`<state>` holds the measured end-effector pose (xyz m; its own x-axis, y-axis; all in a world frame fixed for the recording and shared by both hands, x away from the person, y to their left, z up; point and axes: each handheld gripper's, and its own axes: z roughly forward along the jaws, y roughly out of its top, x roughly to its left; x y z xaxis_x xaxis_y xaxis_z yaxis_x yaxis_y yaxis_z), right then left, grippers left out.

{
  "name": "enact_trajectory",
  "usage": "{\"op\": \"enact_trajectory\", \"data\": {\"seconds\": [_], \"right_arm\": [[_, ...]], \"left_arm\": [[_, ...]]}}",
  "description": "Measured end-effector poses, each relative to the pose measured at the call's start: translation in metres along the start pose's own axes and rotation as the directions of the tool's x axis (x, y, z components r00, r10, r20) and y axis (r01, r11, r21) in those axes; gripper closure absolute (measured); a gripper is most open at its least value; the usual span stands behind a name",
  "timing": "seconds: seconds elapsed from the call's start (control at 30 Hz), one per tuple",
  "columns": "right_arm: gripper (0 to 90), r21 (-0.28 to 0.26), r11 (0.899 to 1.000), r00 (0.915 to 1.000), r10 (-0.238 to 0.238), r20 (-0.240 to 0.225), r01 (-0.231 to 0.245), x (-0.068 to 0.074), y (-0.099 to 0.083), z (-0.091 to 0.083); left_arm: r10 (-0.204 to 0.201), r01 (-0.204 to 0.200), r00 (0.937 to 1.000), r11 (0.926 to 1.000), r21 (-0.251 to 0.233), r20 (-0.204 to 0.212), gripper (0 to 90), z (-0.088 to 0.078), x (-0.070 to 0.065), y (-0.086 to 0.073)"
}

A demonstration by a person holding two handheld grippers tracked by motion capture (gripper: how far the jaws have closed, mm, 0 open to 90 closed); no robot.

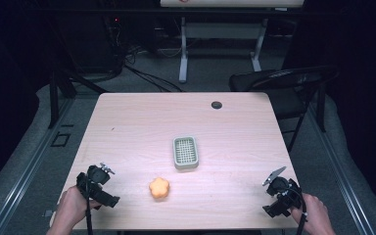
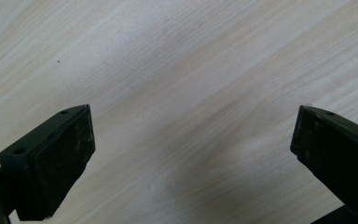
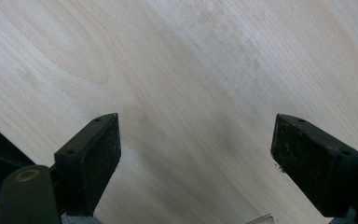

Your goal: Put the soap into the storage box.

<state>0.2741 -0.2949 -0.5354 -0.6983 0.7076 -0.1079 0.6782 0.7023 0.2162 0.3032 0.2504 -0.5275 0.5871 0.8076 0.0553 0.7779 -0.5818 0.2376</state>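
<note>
Orange flower-shaped piece [image 1: 159, 188] lies flat on the surface [image 1: 127, 127], near the front edge, a bit left of centre. Lobed outline, soft-looking; material can't tell. Nothing touching it.

Just behind it and slightly to the right: small grey-green tray [image 1: 185, 152] w/ a grid insert, rounded corners, long side running front to back. Tray and orange piece near each other but apart, bare wood btw them.

Left tongs [image 1: 101, 172] at front left corner of surface, held in person's left hand [image 1: 72, 208], well apart from orange piece. In the left gripper view the tongs [image 2: 193, 140] are released: jaws spread wide, nothing btw them, only pale wood grain underneath. Pads black, a little scuffed.

Right tongs [image 1: 275, 177] at front right corner, in right hand [image 1: 315, 216], further from the orange piece than the left ones are. Right gripper view: tongs [image 3: 196, 140] also released, jaws wide, bare wood btw them. Dark area at lower left of that view, beyond the surface's edge.

Both tongs sit close above the surface; contact w/ it can't tell.

Farther out: small dark round disc [image 1: 217, 105] near back edge of surface, right of centre. Black folding chair [image 1: 284, 81] behind back right corner. White frame legs [image 1: 183, 58] and cables [image 1: 142, 73] on the floor behind.
</note>
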Motion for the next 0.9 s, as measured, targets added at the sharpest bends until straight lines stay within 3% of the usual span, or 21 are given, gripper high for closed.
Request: {"op": "enact_trajectory", "data": {"seconds": [0.37, 0.53, 0.6, 0.8, 0.9], "right_arm": [[15.5, 0.009, 1.0, 1.0, -0.004, -0.003, 0.004, 0.002, 0.0, 0.001], [15.5, 0.024, 0.999, 0.9997, -0.023, -0.001, 0.023, 0.003, 0.001, 0.0], [15.5, 0.025, 0.999, 0.9998, -0.021, 0.007, 0.021, 0.003, 0.0, 0.001], [15.5, 0.018, 1.0, 0.9999, -0.016, -0.003, 0.016, 0.003, 0.001, 0.001], [15.5, 0.013, 1.0, 0.9999, -0.013, -0.003, 0.013, 0.003, 0.002, 0.002]], "left_arm": [[0.019, -0.019, 0.9997, 0.9998, -0.008, 0.019, 0.0, 0.003, -0.004, 0.003], [0.006, -0.007, 0.9999, 0.9997, 0.023, 0.013, 0.0, 0.005, -0.006, 0.004], [0.016, -0.016, 0.9993, 0.9999, 0.003, 0.033, 0.0, 0.003, -0.008, 0.006], [0.032, -0.03, 0.9989, 0.9988, -0.039, 0.036, 0.0, 0.0, -0.016, 0.009], [0.059, -0.057, 0.9975, 0.9966, -0.059, 0.039, 0.0, 0.0, -0.023, 0.014]]}}
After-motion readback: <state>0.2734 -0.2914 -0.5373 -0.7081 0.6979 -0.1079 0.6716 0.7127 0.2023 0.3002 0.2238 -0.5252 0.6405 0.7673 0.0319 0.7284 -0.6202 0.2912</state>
